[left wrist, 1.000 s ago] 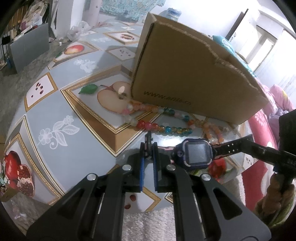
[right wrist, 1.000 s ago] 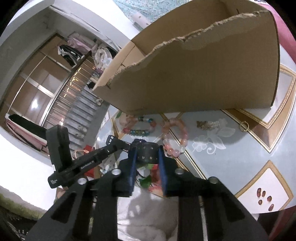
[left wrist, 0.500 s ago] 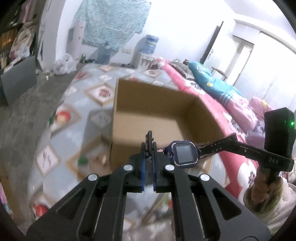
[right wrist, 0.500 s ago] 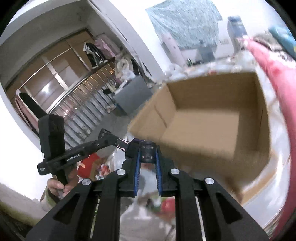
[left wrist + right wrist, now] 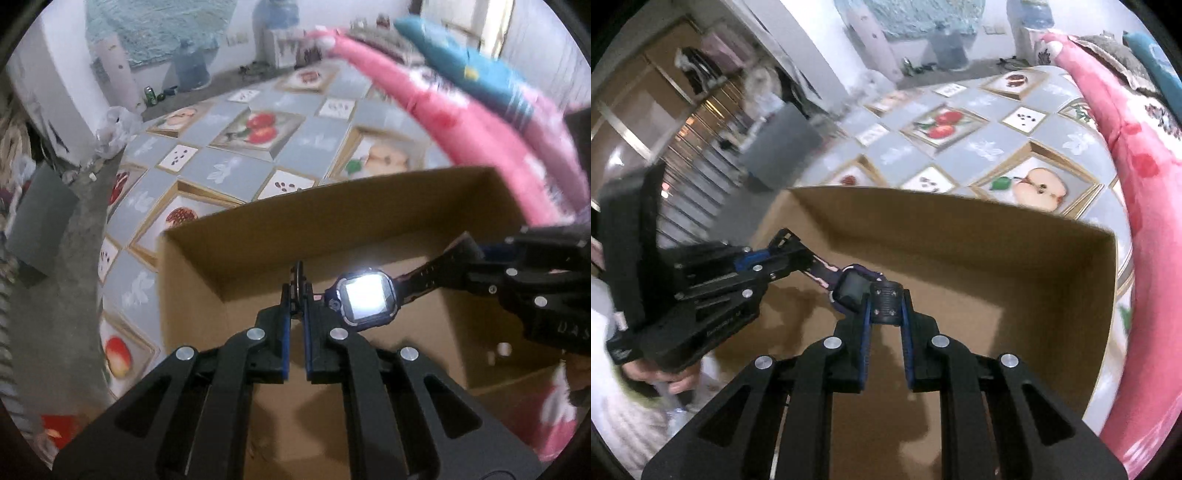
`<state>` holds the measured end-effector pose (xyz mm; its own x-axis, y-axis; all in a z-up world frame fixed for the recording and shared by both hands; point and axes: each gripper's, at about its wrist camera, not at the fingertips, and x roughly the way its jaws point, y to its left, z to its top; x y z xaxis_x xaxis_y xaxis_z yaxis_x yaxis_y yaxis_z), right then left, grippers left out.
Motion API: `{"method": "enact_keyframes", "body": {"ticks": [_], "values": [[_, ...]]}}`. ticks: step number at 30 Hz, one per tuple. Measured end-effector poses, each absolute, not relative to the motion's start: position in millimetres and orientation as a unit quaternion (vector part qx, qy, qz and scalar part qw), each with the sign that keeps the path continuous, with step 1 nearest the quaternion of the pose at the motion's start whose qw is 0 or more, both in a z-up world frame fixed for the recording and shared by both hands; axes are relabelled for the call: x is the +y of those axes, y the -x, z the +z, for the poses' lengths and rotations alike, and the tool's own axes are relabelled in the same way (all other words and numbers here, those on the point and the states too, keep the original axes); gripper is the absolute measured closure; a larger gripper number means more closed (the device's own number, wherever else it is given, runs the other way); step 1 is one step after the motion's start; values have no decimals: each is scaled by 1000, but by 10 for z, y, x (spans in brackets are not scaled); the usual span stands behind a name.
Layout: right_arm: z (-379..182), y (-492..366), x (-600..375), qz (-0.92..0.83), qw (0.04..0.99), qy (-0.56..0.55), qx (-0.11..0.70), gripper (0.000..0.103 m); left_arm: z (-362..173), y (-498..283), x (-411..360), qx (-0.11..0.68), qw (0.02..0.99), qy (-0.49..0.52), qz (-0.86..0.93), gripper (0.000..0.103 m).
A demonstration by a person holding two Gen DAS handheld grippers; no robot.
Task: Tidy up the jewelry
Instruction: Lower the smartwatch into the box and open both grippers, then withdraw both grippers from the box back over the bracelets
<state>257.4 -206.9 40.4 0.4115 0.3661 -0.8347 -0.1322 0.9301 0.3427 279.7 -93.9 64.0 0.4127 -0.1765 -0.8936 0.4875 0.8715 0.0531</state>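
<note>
A blue smartwatch [image 5: 365, 297] with a lit square screen hangs stretched over the open cardboard box [image 5: 229, 236]. My left gripper [image 5: 297, 291] is shut on one end of its dark strap. My right gripper [image 5: 886, 308] is shut on the other strap end, and the watch [image 5: 851, 290] sits just left of its fingers. In the left wrist view the right gripper [image 5: 476, 254] comes in from the right; in the right wrist view the left gripper [image 5: 786, 254] comes in from the left. The box [image 5: 1071, 277] looks bare inside.
The box stands on a tablecloth [image 5: 221, 170] printed with fruit tiles. A pink blanket [image 5: 1145, 177] runs along the right. A grey bin [image 5: 779, 147] and water bottles [image 5: 192, 66] stand on the floor beyond. A hand [image 5: 657, 373] grips the left tool's handle.
Both grippers rose with the watch from table level beside the beaded bracelets and moved over the box's rim; the view now looks down into the box, and the bracelets are out of sight.
</note>
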Motion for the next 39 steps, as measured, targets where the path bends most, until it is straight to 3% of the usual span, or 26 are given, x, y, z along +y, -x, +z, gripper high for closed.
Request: {"method": "enact_keyframes", "body": {"ticks": [9, 13, 16, 19, 29, 34, 36, 39], "values": [[128, -2915, -2051, 117, 824, -53, 551, 86, 299, -3031, -1226, 523, 803, -233, -165, 97], [129, -2944, -2089, 99, 827, -47, 552, 78, 258, -3063, -1268, 520, 804, -239, -159, 95], [171, -2912, -2104, 86, 832, -37, 546, 64, 298, -3034, -1272, 514, 808, -237, -162, 82], [248, -2868, -2115, 77, 840, -24, 536, 58, 364, -2998, -1277, 502, 815, -239, -163, 73], [656, -2514, -2215, 91, 865, -41, 491, 57, 928, -2726, -1011, 449, 855, -192, -173, 51], [1173, -1736, -2301, 128, 910, -60, 390, 57, 1464, -2225, -500, 392, 894, -129, -173, 32], [1309, -1296, -2312, 135, 928, -57, 343, 50, 1633, -1871, -164, 361, 913, -96, -166, 20], [1307, -663, -2243, 137, 944, -32, 298, 40, 1653, -1448, 206, 343, 925, -68, -151, 17]]}}
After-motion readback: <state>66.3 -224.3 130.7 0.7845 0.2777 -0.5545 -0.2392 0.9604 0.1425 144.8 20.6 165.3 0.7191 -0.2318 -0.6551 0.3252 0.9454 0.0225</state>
